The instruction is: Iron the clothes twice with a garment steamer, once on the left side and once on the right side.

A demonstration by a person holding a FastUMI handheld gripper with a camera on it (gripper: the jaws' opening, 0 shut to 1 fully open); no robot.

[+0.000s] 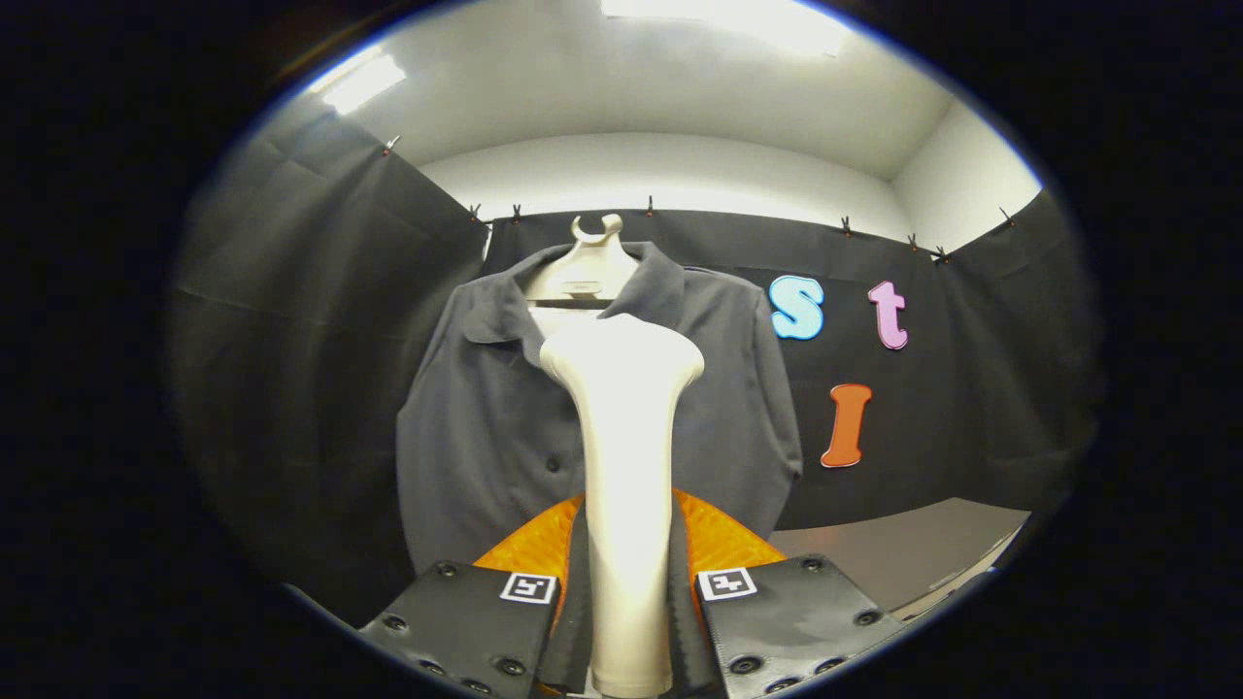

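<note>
Gripper view: the claw (629,592) is clamped on the steamer (626,466), both fingers pressing its handle, and the head rises upright just ahead of them. Beyond the head hangs the shirt (486,417) on a hanger (587,267), dead ahead, the steamer head lined up over its button line near the collar. How close head and cloth sit, I can't tell. The risk: the smooth handle could twist or slide in the pinch on a sweep, and a hard push could swing the shirt off its hanger.
</note>
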